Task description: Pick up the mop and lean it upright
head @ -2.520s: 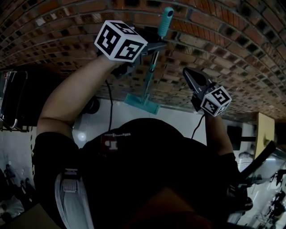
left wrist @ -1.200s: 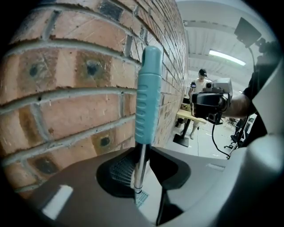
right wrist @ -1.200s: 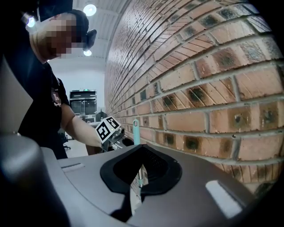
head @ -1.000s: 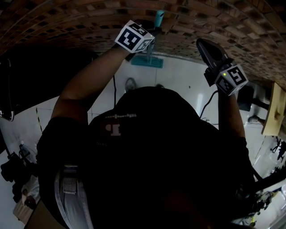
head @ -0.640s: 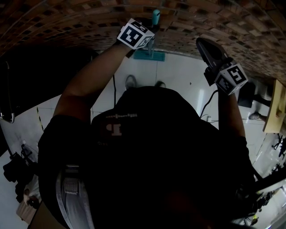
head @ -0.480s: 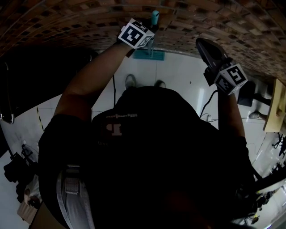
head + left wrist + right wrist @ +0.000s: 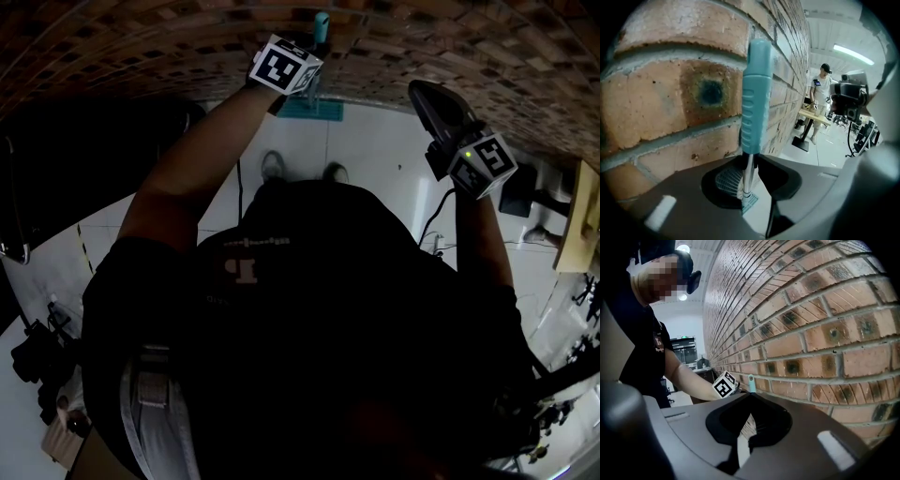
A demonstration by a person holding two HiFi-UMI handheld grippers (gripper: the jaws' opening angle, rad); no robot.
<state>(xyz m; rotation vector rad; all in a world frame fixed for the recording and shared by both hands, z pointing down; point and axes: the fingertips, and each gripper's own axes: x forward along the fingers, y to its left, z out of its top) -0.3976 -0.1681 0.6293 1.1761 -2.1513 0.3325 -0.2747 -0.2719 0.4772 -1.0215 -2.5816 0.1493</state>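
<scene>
**A:** Where's the mop?

**B:** It's upright at the wall, teal grip on top. The mop head is down on the floor at the wall's foot. The left gripper is clamped on the metal pole just under the grip.

**A:** Is the grip touching the wall?

**B:** It's close, but I can't tell.

**A:** And the right gripper?

**B:** It's off to the side near the wall, with its jaws together and nothing in them.

**A:** Which step is this?

**B:** The lean itself, I'd say. The pick-up looks done, so what's left is settling the mop and letting go.

**A:** What does the next move need?

**B:** Rest the grip on the wall with the mop head flat. Then part the jaws slowly and draw straight back, so the pole isn't dragged along. On that smooth floor the mop head might slide, so I'd keep close.
</scene>
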